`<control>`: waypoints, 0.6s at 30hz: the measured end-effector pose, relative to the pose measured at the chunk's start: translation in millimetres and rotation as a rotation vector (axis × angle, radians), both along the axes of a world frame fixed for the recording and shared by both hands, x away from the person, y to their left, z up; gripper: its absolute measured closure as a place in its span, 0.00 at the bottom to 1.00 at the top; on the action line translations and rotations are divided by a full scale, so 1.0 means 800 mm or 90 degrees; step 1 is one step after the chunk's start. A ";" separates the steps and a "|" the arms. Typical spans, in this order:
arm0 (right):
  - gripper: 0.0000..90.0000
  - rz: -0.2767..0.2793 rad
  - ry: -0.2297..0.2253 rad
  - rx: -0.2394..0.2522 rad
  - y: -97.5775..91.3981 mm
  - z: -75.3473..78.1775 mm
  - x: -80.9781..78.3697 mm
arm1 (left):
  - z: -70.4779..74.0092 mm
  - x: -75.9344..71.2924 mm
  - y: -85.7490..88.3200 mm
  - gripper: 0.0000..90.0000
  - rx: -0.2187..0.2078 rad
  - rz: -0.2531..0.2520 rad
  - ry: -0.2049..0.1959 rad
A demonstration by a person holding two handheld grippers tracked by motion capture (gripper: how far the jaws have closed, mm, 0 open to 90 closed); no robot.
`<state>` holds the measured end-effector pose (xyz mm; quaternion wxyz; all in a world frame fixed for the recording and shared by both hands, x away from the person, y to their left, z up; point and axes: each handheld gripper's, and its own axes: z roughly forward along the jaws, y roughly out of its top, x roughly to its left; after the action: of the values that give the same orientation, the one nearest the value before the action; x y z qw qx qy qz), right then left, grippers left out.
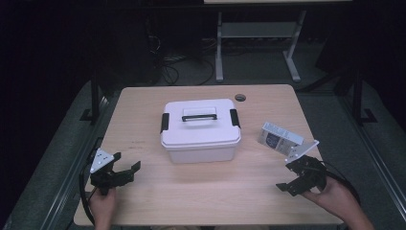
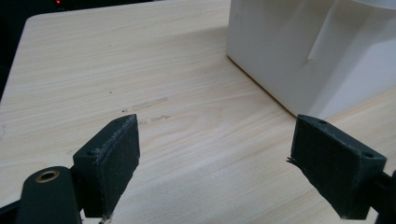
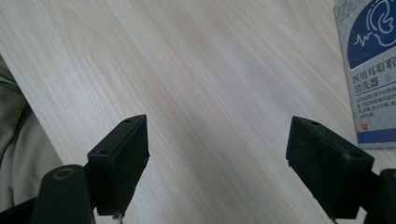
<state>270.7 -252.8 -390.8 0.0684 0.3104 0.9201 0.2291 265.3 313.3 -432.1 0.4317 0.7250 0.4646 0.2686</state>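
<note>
The white plastic storage box (image 1: 200, 130), its lid shut with black side latches and a black-edged handle, sits at the middle of the pale wood-grain table (image 1: 158, 196). To the box's right lies a small white-and-blue printed carton (image 1: 280, 137). Nothing is gripped yet: the left gripper (image 1: 128, 172), near the box's front left, and the right gripper (image 1: 287, 184), just in front of the carton, both stand spread and empty. Likely next: release the latches or pick up the carton. Beyond the box, dark floor, cables and a grey desk frame (image 1: 258, 38).

High view overlooks the table (image 1: 201, 191); both tool views skim it closely.
</note>
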 end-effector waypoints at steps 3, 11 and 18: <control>0.23 0.001 -0.002 0.003 -0.002 0.004 0.003 | -0.001 0.000 0.000 0.17 0.002 0.002 0.004; 0.23 0.010 0.002 0.008 0.003 0.015 0.007 | -0.001 -0.001 0.001 0.17 0.004 0.000 0.006; 0.23 0.017 -0.002 0.004 0.011 0.037 0.009 | -0.002 -0.002 0.002 0.17 0.001 -0.003 0.008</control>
<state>278.3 -244.0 -361.2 0.0658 0.2980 0.9232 0.2335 263.9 314.7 -433.5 0.4290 0.7281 0.4651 0.2635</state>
